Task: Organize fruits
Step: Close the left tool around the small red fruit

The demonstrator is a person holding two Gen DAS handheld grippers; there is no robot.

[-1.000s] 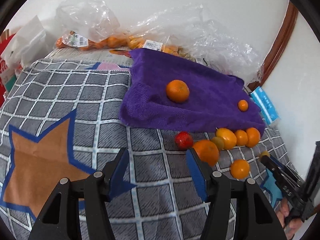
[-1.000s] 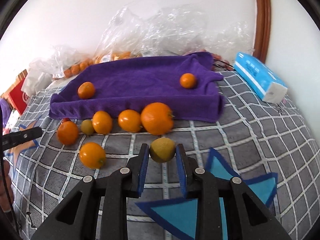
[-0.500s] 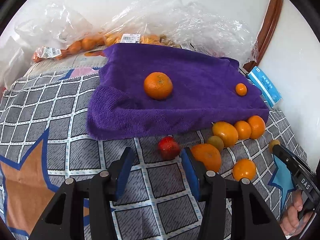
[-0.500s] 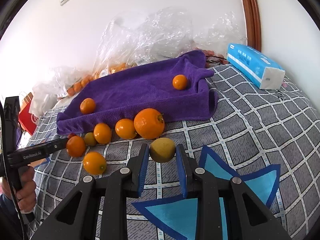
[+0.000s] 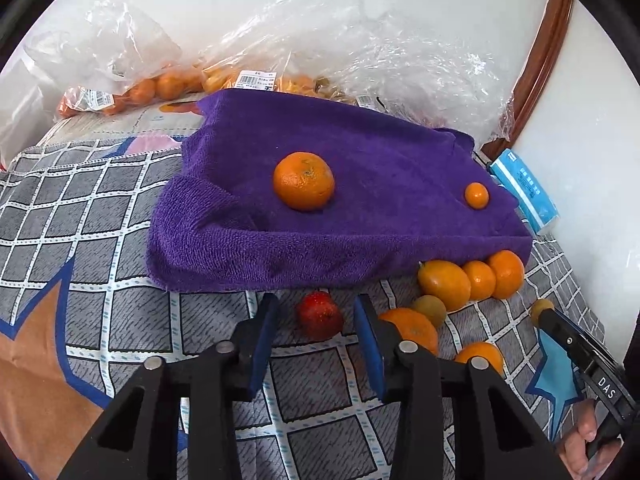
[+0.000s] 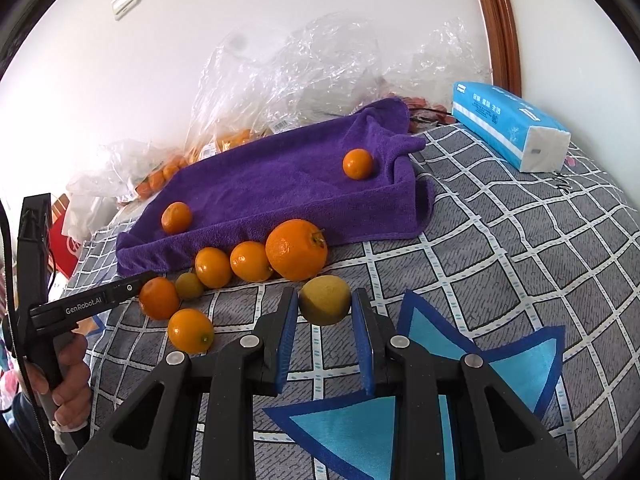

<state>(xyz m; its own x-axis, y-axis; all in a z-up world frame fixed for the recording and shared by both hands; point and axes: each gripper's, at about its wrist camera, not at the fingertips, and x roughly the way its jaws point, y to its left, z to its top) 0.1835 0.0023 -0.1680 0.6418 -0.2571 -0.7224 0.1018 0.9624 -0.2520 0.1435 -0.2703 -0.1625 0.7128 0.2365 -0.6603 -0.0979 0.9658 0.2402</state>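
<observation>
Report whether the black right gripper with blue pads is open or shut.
Shut: the right gripper clamps the round yellow-green fruit between its blue pads.

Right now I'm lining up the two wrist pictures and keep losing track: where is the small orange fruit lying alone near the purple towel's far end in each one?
Left wrist view: the small orange fruit sits right of centre, on the towel's right part.
Right wrist view: the small orange fruit sits just above centre, beside the towel's bunched fold.
Shared landmark: the blue tissue pack, right of the purple towel in both.

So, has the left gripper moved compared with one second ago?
Yes. The left gripper went forward toward the purple towel, its fingers closing around the red fruit, not yet pressing it.
</observation>
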